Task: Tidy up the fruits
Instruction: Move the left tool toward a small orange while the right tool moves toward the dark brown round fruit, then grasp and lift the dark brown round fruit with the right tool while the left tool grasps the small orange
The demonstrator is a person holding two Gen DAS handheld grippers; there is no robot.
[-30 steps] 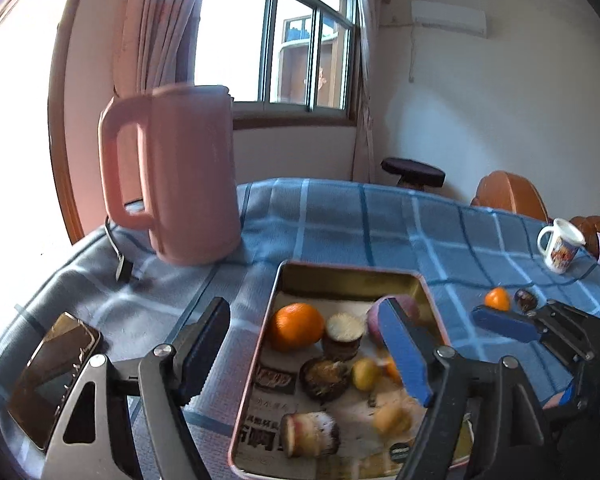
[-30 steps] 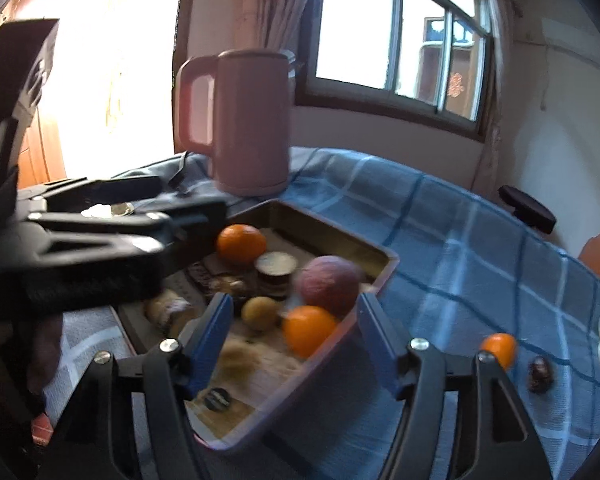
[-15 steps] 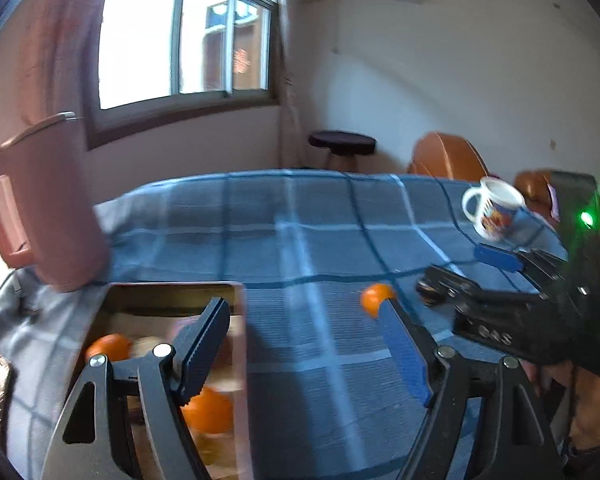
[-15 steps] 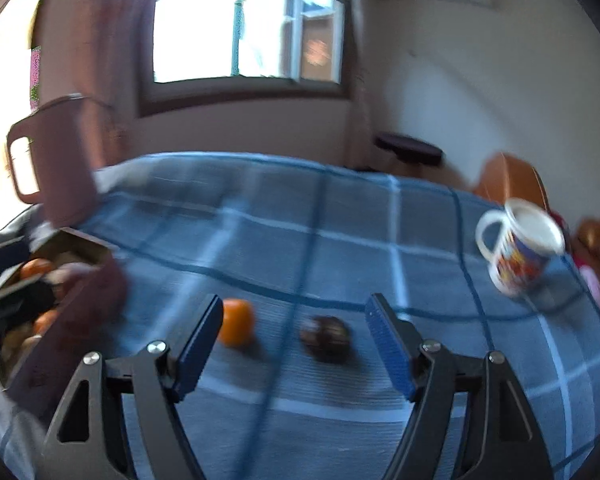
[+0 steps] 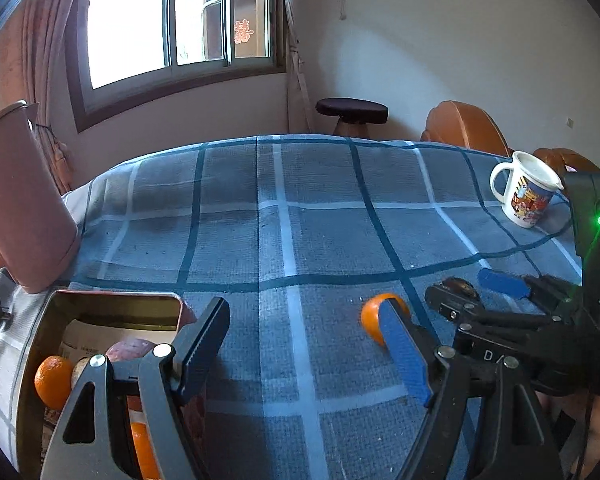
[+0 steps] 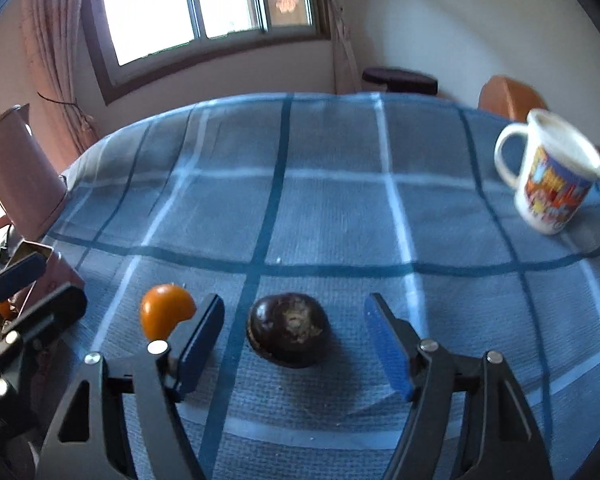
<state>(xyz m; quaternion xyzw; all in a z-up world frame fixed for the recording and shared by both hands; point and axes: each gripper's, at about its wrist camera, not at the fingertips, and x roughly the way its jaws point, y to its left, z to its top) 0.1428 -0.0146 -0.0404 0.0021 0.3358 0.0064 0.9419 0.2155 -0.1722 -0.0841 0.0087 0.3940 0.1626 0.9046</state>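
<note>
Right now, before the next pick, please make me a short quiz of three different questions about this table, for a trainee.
1. True or false: the right gripper is shut on the dark round fruit.
2. Which fruit lies between the right gripper's fingers? A) the loose orange B) the dark round fruit C) an orange in the tray
3. Fill in: the printed mug stands on the ______ side of the checked tablecloth in the right wrist view.

Key:
1. False: the gripper is open and the fruit lies on the cloth.
2. B
3. right
</note>
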